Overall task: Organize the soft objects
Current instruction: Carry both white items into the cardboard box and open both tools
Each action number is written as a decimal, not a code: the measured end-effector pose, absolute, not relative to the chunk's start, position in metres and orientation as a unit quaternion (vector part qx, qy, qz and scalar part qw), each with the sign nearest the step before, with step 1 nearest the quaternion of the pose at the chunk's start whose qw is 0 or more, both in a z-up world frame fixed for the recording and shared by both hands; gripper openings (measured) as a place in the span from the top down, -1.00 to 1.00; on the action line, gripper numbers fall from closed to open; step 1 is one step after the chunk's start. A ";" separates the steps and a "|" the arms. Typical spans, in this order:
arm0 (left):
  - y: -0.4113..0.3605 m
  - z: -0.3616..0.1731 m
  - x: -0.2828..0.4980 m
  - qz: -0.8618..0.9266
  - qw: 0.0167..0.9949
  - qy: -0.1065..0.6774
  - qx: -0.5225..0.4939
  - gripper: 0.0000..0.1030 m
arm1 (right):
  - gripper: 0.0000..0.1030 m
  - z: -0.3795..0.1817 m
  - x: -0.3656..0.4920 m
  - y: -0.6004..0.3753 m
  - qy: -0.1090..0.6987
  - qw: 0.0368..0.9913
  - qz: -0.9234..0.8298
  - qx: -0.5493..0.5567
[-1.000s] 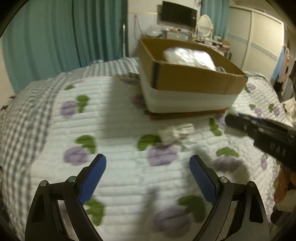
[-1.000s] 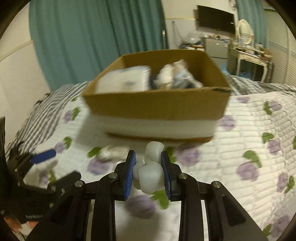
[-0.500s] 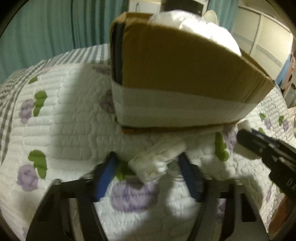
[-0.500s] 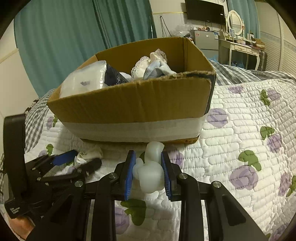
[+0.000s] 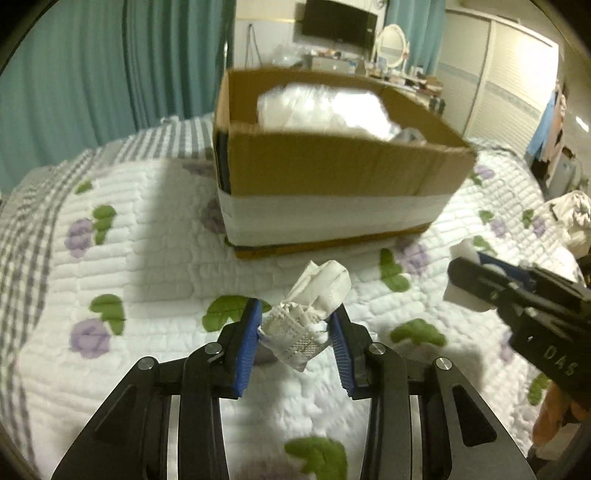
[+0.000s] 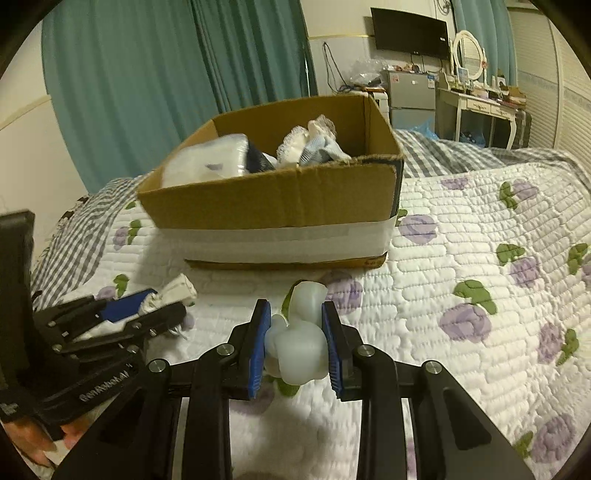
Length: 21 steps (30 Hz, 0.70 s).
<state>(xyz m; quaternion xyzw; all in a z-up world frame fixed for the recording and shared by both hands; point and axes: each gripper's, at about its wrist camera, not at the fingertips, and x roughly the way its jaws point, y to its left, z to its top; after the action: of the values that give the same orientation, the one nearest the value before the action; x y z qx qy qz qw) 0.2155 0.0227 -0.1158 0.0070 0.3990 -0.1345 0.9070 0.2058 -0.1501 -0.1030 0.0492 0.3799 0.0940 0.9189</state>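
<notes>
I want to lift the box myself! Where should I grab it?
Probably pinch the cardboard box by its open top rim, coming from above. The near wall stands upright and thin, so fingers fit over its edge; the body looks too wide to span.

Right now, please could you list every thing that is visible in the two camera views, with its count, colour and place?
cardboard box: 1, brown with a white tape band, on the bed, open top
items in box: several, white, pale blue and dark, piled inside the box; exact count cannot be told
quilt: 1, white with purple flowers and green leaves, covers the bed
curtains: teal, behind the bed
television: 1, black, on the far wall
mirror: 1, white frame, on the dressing table at the far right
white cloth bundle: 1, white, held above the quilt
pale soft toy: 1, milky white, held above the quilt
left gripper: black with blue pads, shut on the cloth bundle
right gripper: black with blue pads, shut on the soft toy
</notes>
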 end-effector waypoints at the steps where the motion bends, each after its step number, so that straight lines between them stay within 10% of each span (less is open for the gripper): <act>1: 0.022 -0.108 0.210 -0.135 0.909 0.393 0.009 0.30 | 0.46 -0.097 0.200 -0.150 0.376 0.921 0.095 0.047; 21: 0.006 0.031 0.206 -0.123 0.957 0.247 0.084 0.29 | 0.45 0.056 0.223 -0.155 0.252 0.958 0.138 -0.004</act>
<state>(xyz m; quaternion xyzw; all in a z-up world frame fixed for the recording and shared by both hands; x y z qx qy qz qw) 0.2059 0.0057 0.0312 0.0836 0.2474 -0.1231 0.9574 0.2229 -0.1545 0.0560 -0.0039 0.2525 0.1382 0.9577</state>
